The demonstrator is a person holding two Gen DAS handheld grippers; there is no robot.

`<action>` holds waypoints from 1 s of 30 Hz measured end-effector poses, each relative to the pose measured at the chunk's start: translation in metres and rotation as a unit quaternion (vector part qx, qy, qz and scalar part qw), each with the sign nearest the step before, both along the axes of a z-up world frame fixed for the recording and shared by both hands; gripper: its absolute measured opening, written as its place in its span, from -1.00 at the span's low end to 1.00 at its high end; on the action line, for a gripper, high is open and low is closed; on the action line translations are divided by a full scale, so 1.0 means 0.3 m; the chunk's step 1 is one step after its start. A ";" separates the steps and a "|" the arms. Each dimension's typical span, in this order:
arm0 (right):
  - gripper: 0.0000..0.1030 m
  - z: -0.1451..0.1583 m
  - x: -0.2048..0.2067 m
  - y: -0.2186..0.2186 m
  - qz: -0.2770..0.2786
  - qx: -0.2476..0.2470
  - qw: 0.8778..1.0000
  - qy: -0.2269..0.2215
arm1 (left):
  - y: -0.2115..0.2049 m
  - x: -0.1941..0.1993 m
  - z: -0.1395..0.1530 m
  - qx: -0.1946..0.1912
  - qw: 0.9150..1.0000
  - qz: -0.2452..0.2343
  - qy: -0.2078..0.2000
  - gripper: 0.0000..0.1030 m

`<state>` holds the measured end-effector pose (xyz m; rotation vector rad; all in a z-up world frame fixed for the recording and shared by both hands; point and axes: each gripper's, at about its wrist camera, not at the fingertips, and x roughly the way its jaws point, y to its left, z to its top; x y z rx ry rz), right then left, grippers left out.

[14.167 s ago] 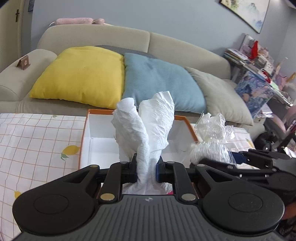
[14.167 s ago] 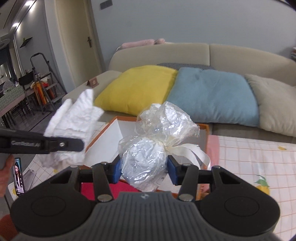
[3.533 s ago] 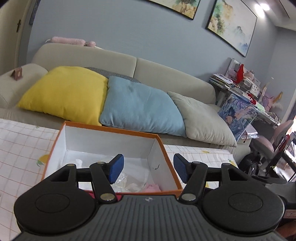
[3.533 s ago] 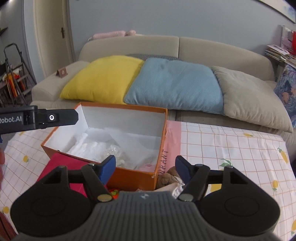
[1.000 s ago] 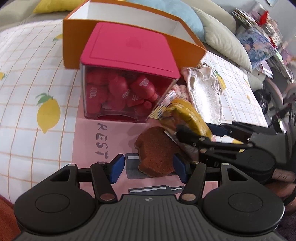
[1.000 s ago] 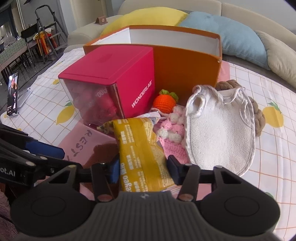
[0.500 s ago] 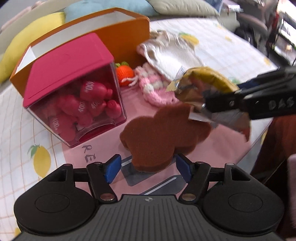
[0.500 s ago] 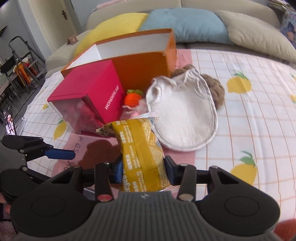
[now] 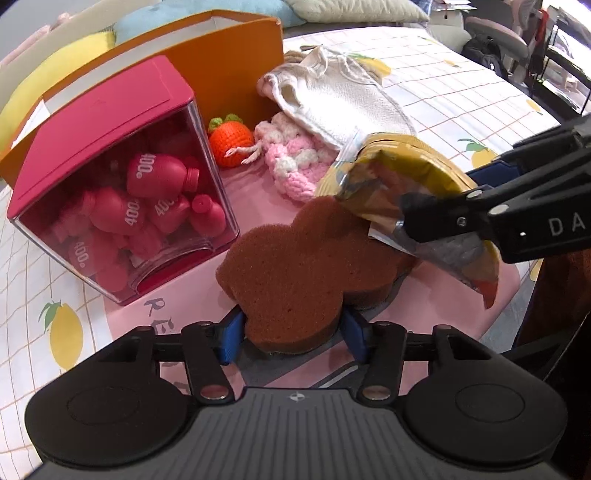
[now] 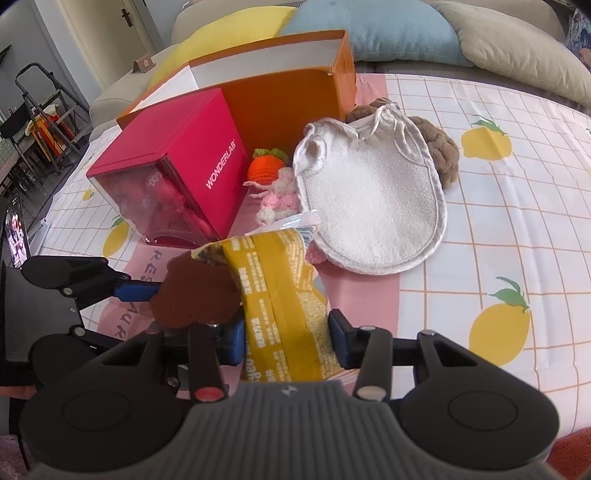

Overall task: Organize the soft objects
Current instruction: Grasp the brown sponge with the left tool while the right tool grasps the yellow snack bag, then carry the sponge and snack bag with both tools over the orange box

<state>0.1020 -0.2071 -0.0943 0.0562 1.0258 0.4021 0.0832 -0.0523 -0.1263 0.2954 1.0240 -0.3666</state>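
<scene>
My left gripper (image 9: 291,334) is shut on a brown cloud-shaped sponge (image 9: 299,273), held just above the pink mat; it also shows in the right wrist view (image 10: 195,295). My right gripper (image 10: 286,339) is shut on a yellow snack packet (image 10: 280,295), which hangs over the sponge's right side in the left wrist view (image 9: 402,188). Behind lie a white bib (image 10: 373,199), a pink crochet piece (image 9: 295,166), an orange crochet carrot (image 9: 231,142) and a brown plush (image 10: 439,147). The orange box (image 10: 295,96) stands at the back.
A pink box of small pink bottles (image 9: 110,199) stands left of the sponge, against the orange box. A lemon-print checked cloth (image 10: 498,229) covers the table. Sofa cushions (image 10: 369,29) lie behind. A chair (image 9: 495,40) stands far right.
My left gripper has closed on the brown sponge, which half a second ago lay between open fingers. My right gripper still holds the yellow packet and has shifted little.
</scene>
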 end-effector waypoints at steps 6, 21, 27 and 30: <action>-0.14 -0.005 -0.001 0.007 0.005 -0.008 1.000 -0.003 | -0.001 0.000 0.004 -0.005 1.000 0.016 0.002 0.12; -0.14 0.154 -0.059 -0.030 -0.050 -0.010 0.996 -0.077 | 0.093 -0.072 0.167 -0.068 0.994 0.077 -0.041 0.11; -0.14 0.213 -0.063 -0.056 -0.073 -0.006 0.993 -0.092 | 0.144 -0.105 0.276 -0.107 0.985 0.102 -0.092 0.11; -0.14 0.258 -0.062 -0.061 -0.078 0.003 0.991 -0.107 | 0.171 -0.109 0.341 -0.127 0.979 0.112 -0.111 0.11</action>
